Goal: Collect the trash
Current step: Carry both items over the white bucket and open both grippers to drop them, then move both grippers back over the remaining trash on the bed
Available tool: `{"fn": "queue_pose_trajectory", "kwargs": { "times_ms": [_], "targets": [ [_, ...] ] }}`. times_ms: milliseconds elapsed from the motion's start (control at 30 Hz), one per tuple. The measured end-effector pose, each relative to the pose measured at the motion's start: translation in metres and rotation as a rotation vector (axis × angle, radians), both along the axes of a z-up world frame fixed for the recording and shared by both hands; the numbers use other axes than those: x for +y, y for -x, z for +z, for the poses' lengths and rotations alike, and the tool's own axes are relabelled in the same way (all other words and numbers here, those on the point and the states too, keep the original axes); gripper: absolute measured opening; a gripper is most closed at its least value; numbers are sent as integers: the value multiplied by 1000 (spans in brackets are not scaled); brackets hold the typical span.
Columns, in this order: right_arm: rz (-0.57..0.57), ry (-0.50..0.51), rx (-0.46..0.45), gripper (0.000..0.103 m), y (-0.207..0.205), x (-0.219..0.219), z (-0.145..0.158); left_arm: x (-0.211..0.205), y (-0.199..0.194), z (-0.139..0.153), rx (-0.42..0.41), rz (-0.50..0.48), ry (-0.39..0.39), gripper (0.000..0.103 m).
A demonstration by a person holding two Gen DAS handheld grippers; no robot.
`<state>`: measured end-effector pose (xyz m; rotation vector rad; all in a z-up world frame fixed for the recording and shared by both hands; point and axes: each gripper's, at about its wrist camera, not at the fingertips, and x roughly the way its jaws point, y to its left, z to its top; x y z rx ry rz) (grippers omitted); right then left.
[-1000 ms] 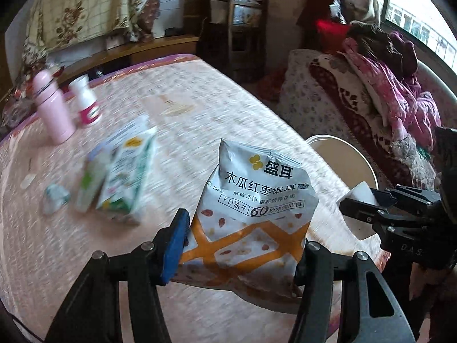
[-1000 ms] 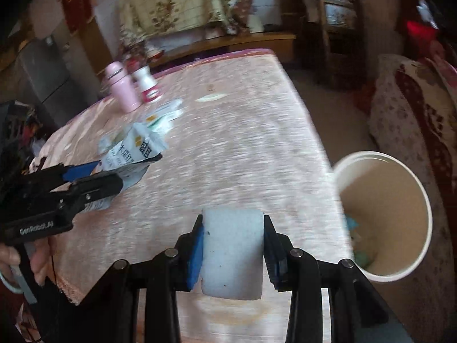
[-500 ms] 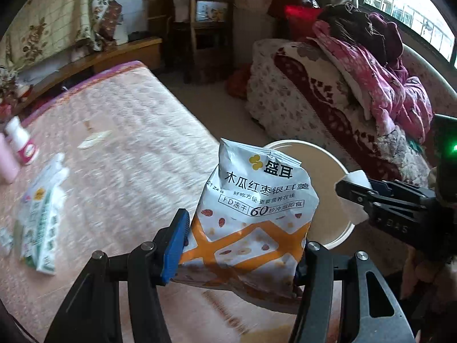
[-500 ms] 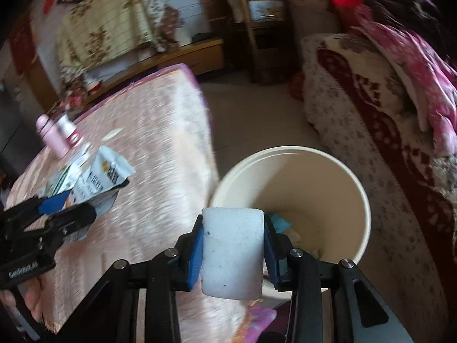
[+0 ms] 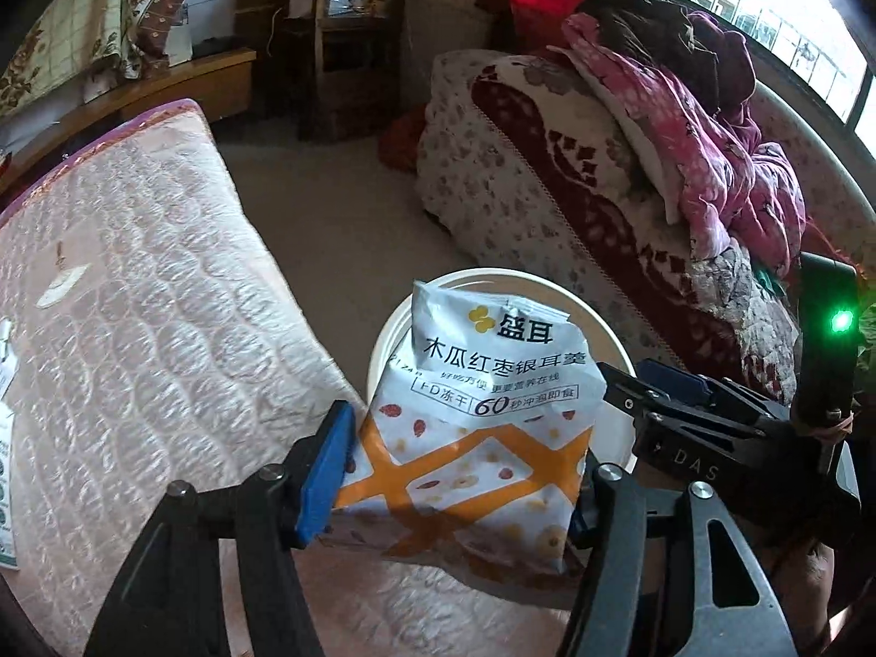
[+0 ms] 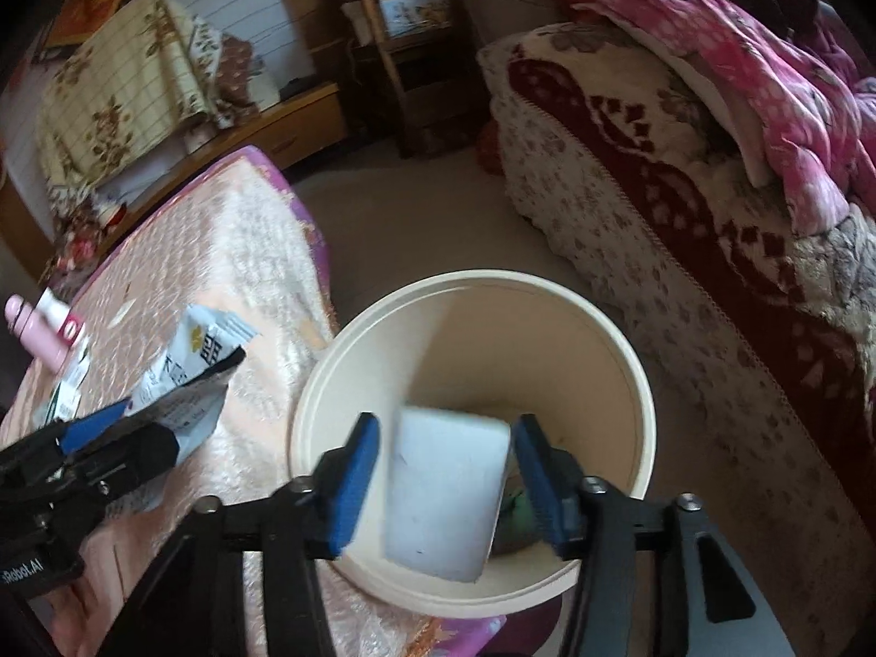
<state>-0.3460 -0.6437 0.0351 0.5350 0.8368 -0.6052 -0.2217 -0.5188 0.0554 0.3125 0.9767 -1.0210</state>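
Observation:
My left gripper [image 5: 460, 471] is shut on a white and orange snack bag [image 5: 482, 421] and holds it at the table's edge, in front of the cream trash bin [image 5: 394, 323]. In the right wrist view my right gripper [image 6: 446, 471] is open above the bin [image 6: 547, 295]. A white sponge block [image 6: 443, 487] sits loose and tilted between its jaws, over the bin's mouth. The left gripper with the bag [image 6: 180, 383] shows at the left of that view. Some green trash [image 6: 517, 514] lies in the bin.
The table [image 5: 137, 301] has a pink quilted cover. A pink bottle [image 6: 33, 334] and cartons [image 6: 68, 388] stand on its far side. A sofa [image 5: 602, 164] piled with pink bedding lies to the right, a wooden shelf [image 5: 350, 27] behind.
Both grippers swung right from the table to the bin. My right gripper's jaws opened and the white sponge block came loose, tilting over the bin. The left still grips the bag.

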Motion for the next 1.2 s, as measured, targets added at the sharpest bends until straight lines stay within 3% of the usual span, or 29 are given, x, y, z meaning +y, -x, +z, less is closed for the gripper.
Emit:
{"fn": "queue_pose_trajectory", "kwargs": {
  "times_ms": [67, 300, 633, 833, 1200],
  "targets": [
    [-23, 9, 0, 72, 3, -4, -1, -2, -1, -2, 6, 2, 0, 69],
    [-41, -14, -5, 72, 8, -9, -4, 0, -4, -5, 32, 21, -3, 72],
    [-85, 6, -36, 72, 18, -10, 2, 7, -9, 9, 72, 29, 55, 80],
    [-86, -16, -28, 72, 18, -13, -1, 13, -8, 13, 39, 50, 51, 80],
    [-34, 31, -8, 72, 7, 5, 3, 46, -16, 15, -50, 131, 28, 80]
  ]
}}
